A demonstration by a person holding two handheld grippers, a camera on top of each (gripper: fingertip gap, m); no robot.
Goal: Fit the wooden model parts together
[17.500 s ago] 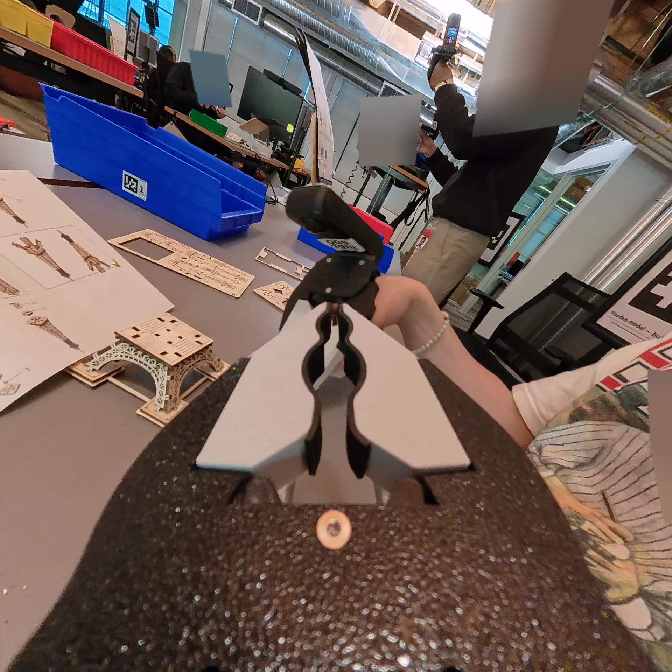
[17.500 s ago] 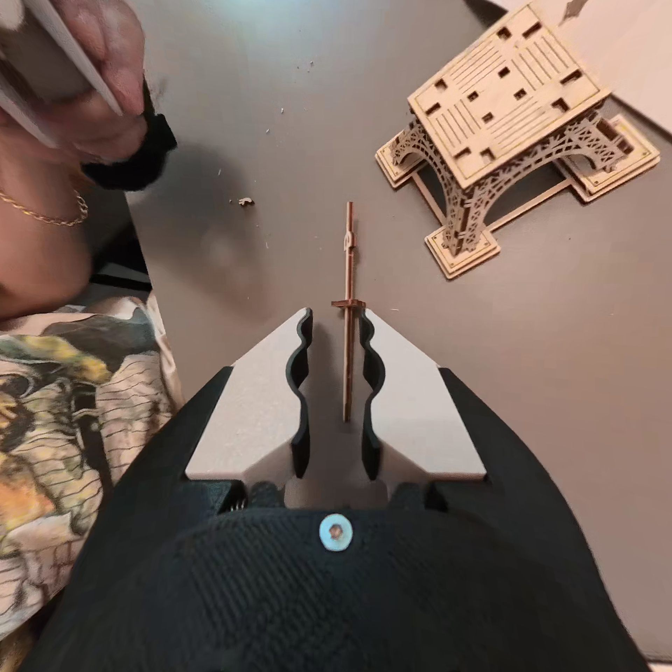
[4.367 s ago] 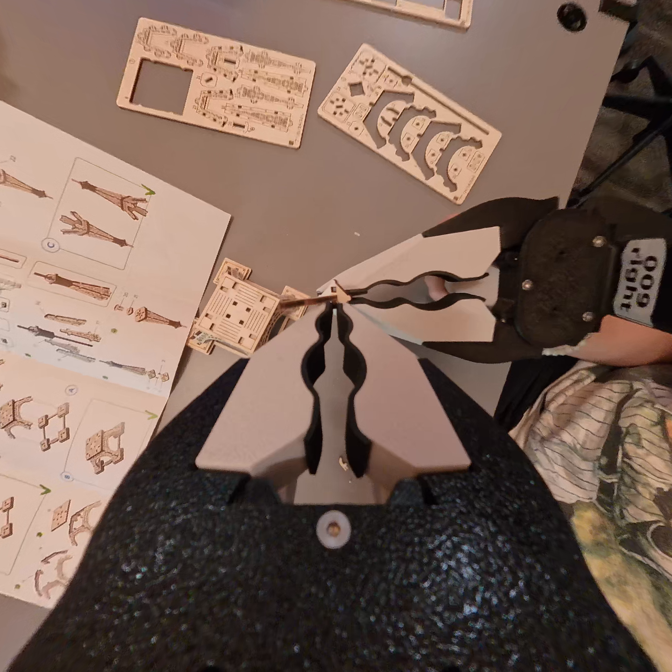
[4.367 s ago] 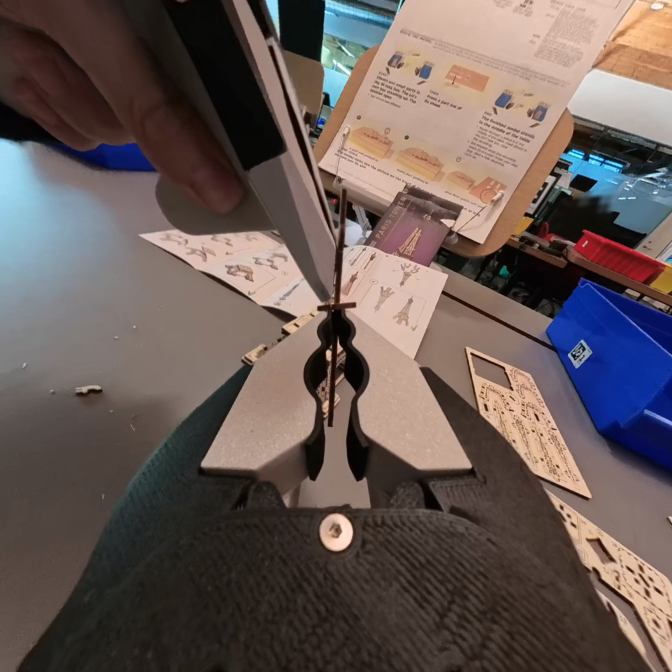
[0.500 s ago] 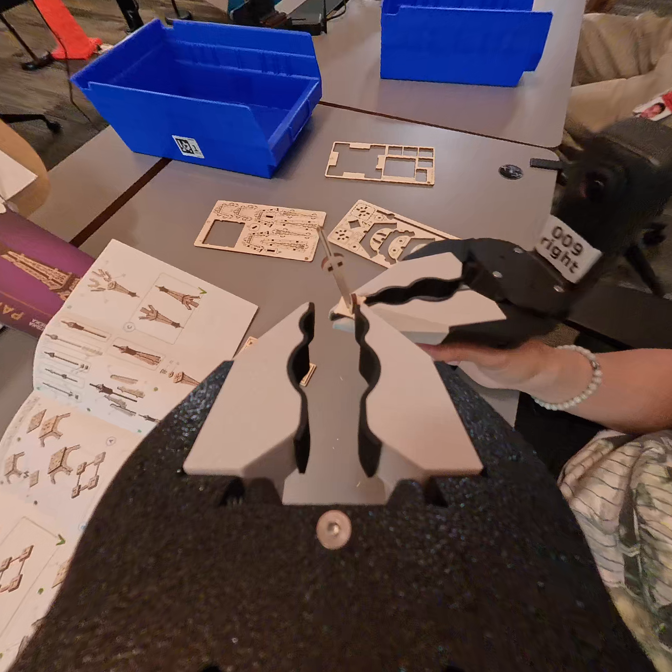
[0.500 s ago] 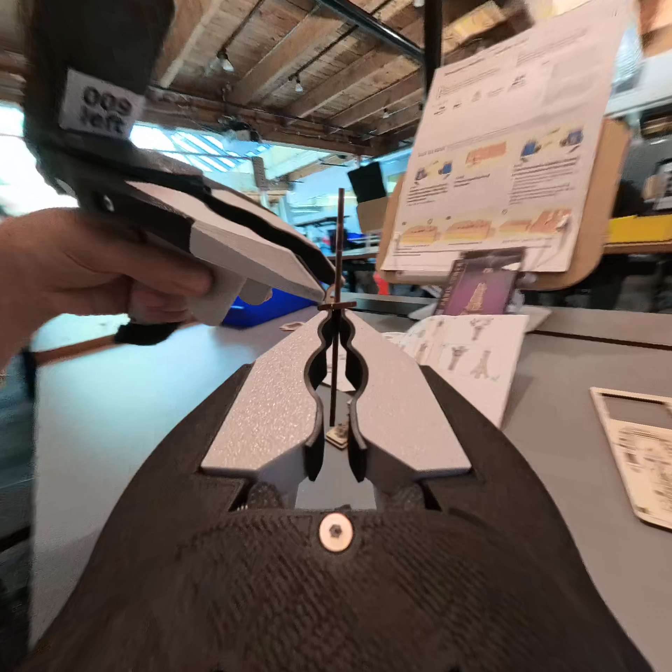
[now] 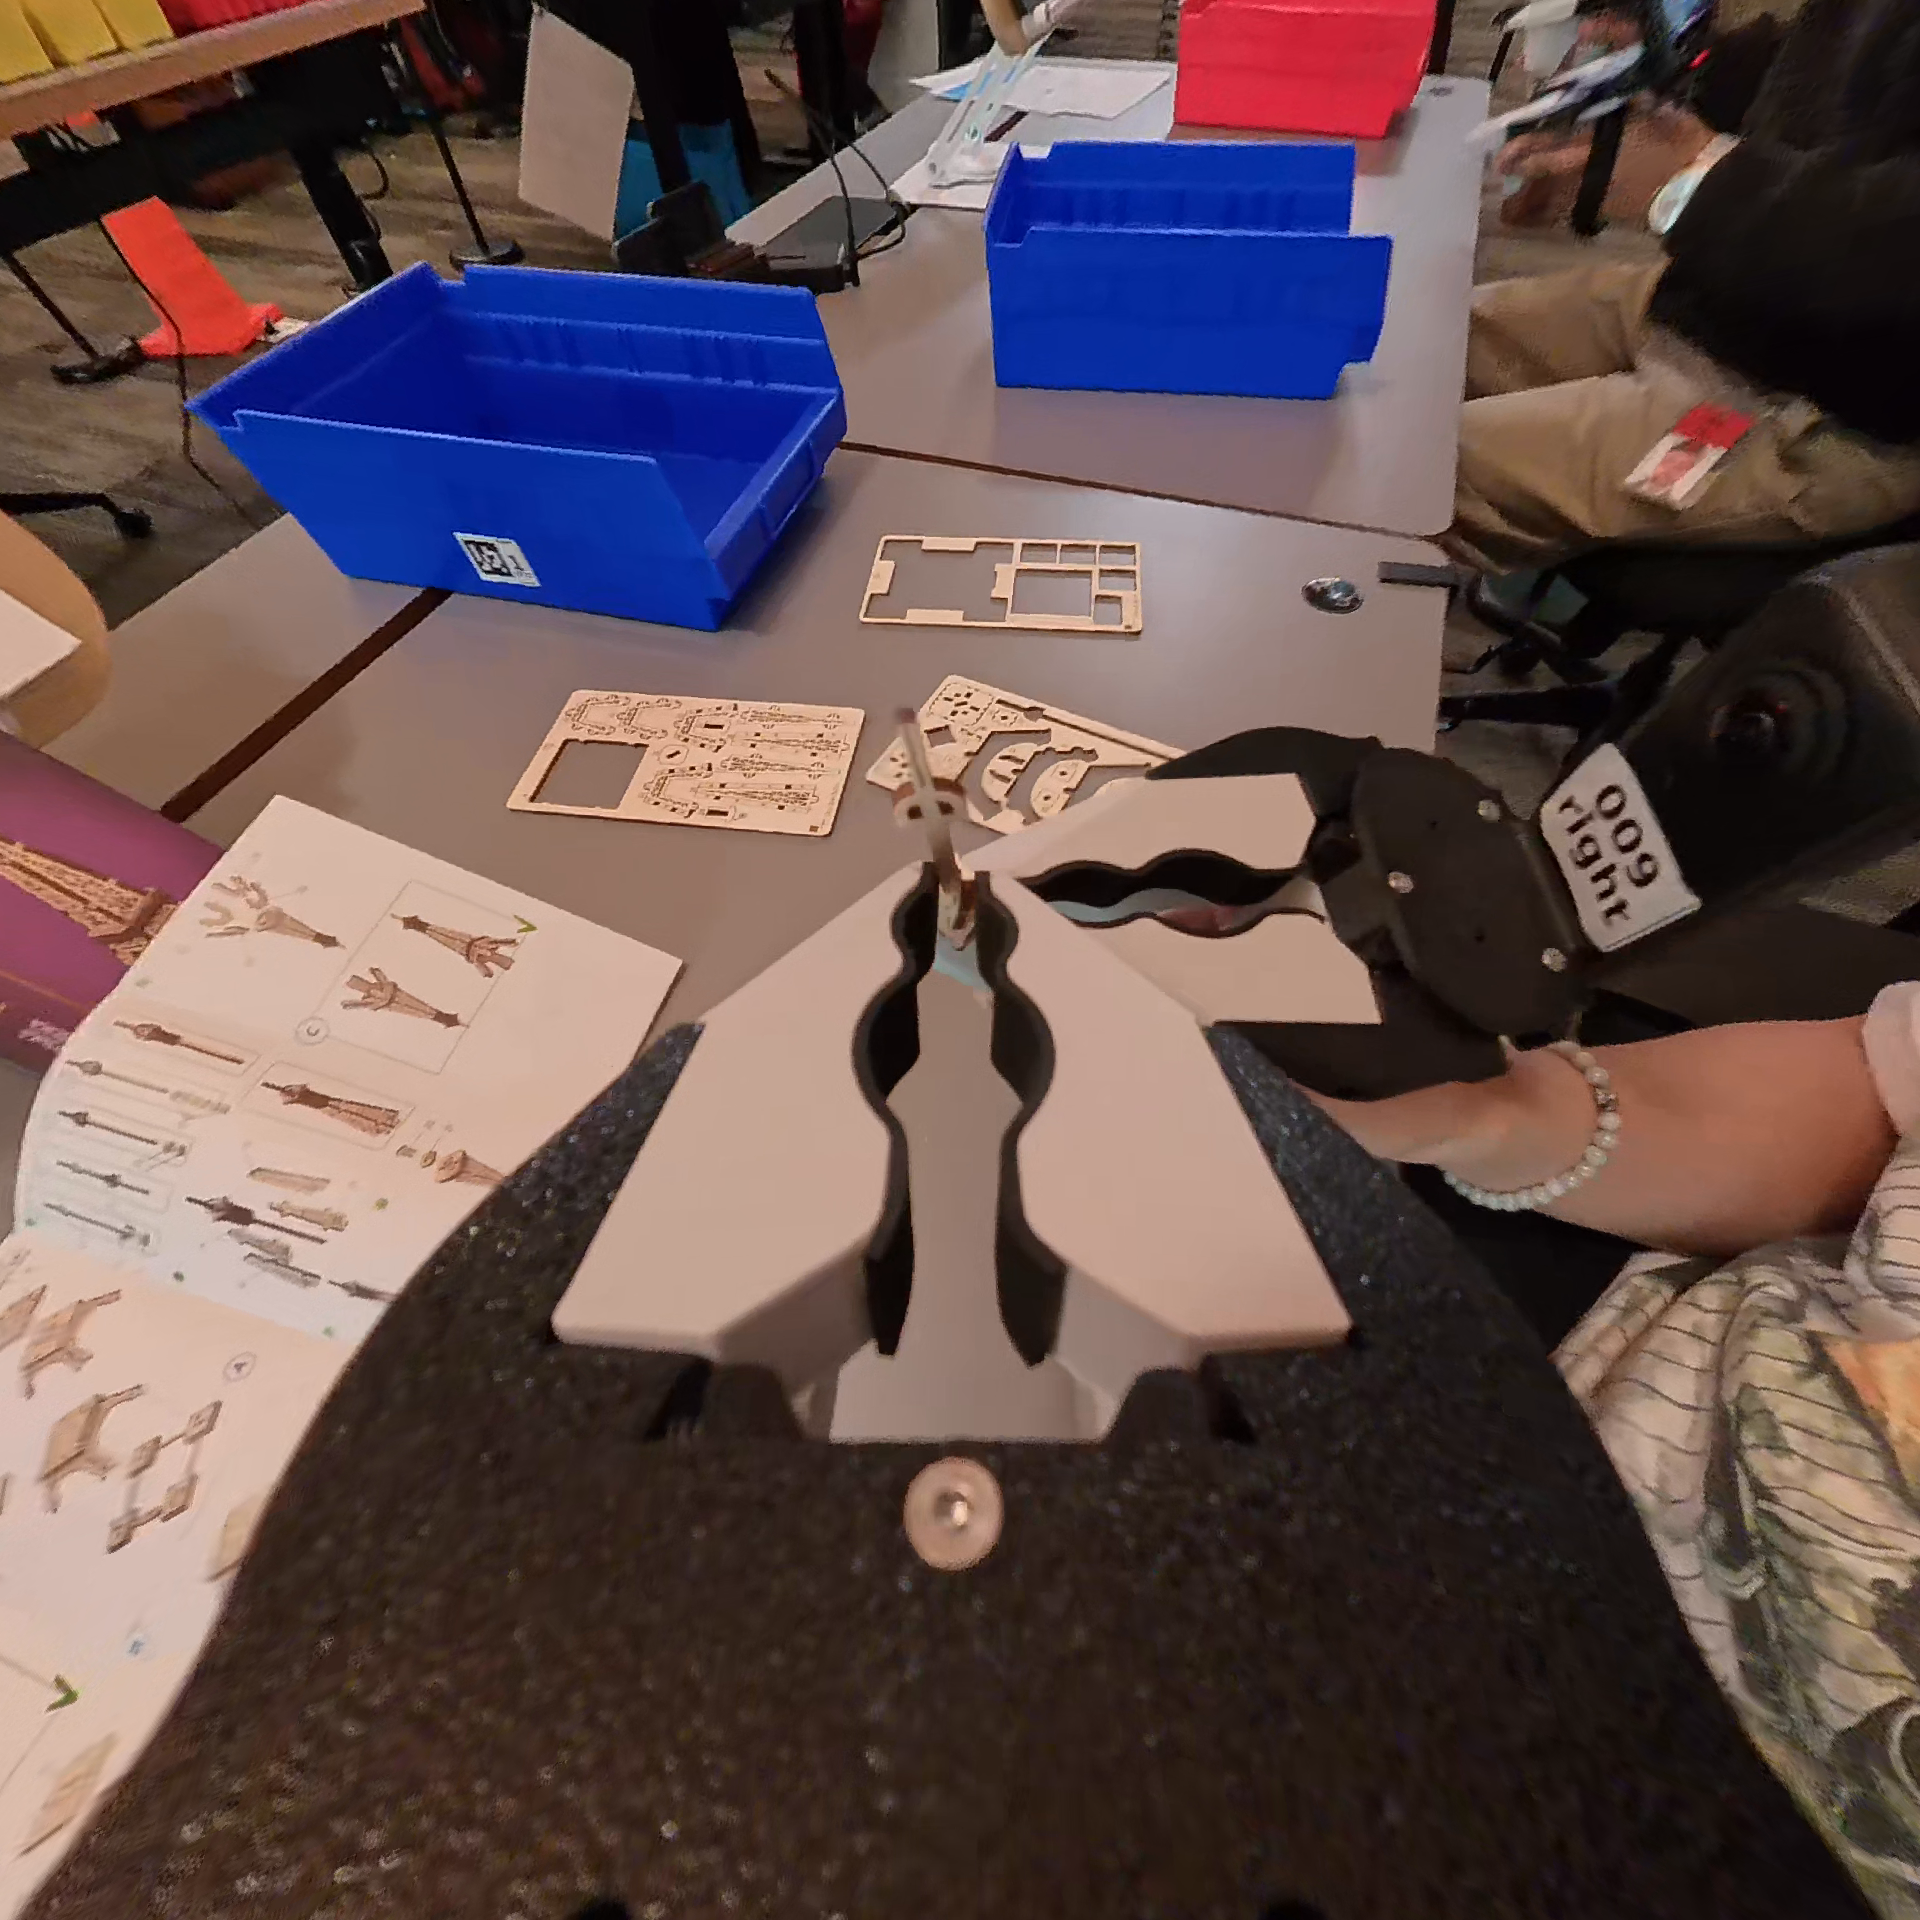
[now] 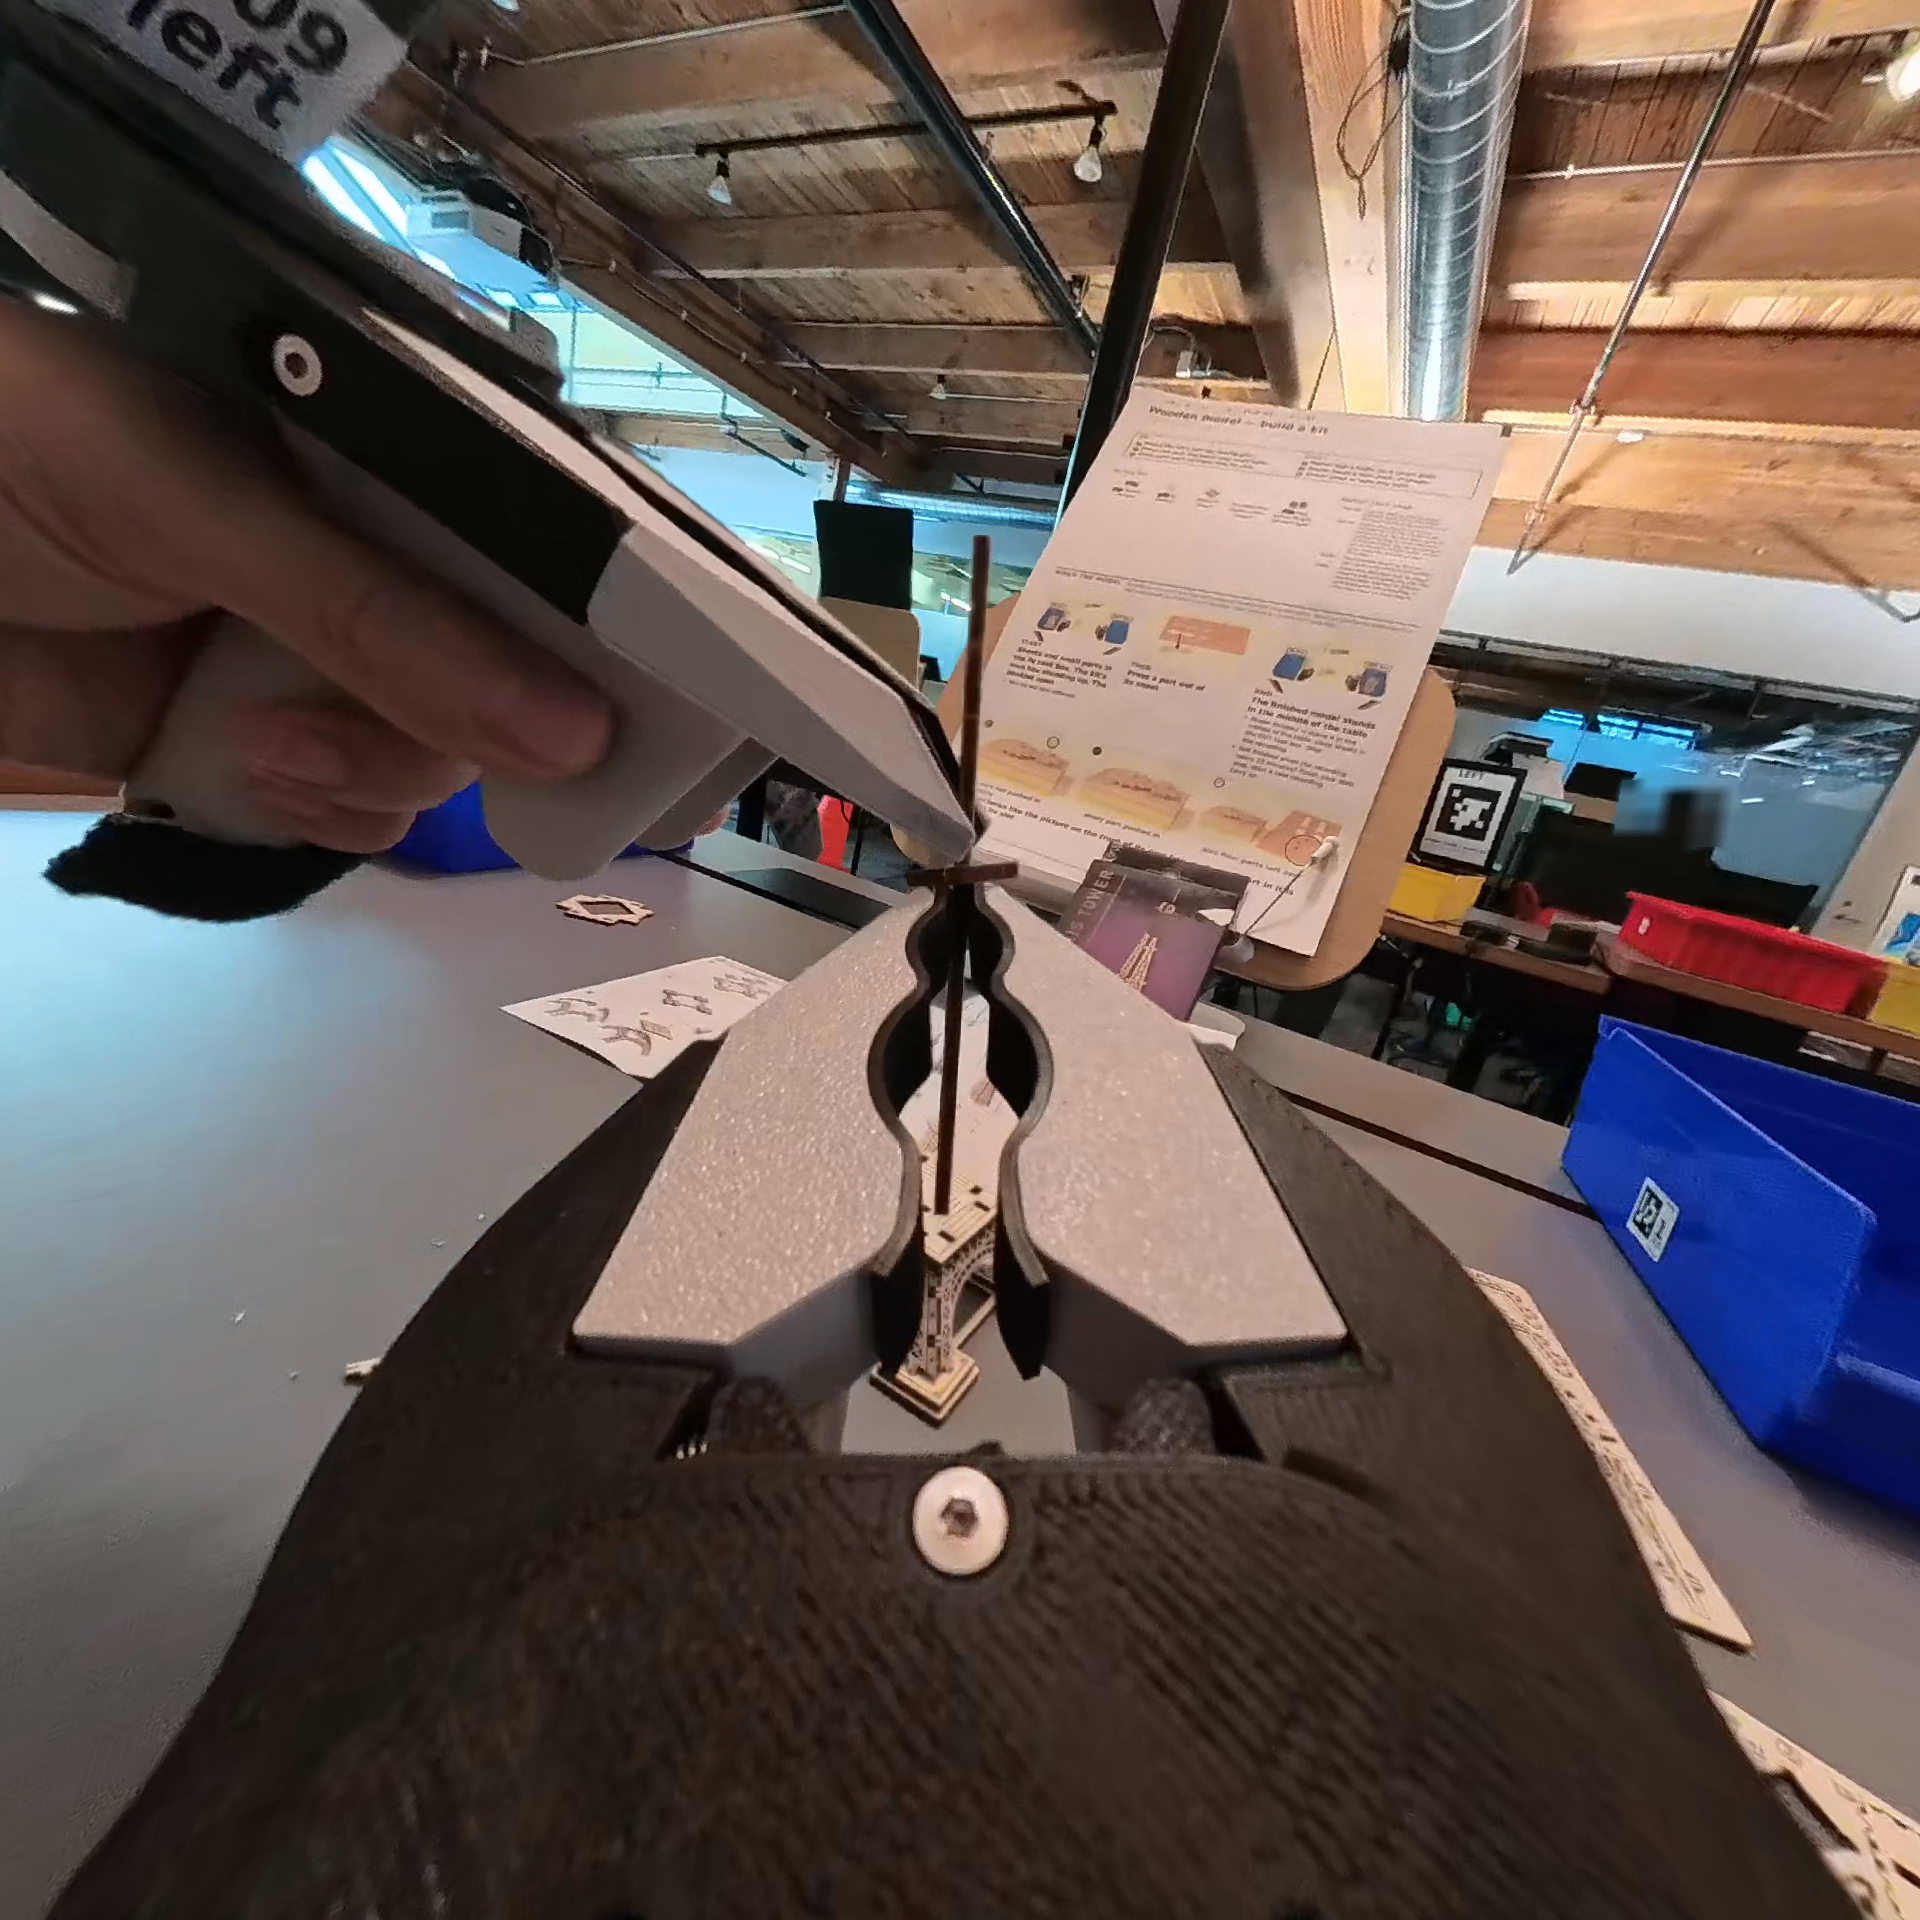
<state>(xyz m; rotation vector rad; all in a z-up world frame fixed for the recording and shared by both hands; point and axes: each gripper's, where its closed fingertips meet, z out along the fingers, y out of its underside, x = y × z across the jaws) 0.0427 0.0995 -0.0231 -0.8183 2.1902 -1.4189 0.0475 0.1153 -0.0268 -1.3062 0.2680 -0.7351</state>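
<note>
Right tool clamped on thin wooden spire, frame centre, spire upright with small crosspiece at tool tips. Left tool narrow, tips at spire's base; grip or mere touch hard to judge. Tower base on grey table, seen through right tool gap. Part sheets mid-frame, blue bin upper left, instruction sheet left

Light: bright, even indoor light; ceiling lamps and blown-out windows (upper left, right wrist view).
Shadows: soft, faint on the desk.
Blur: instruction sheet smeared at left edge.
Distortion: strong wide-angle bending at borders.
</note>
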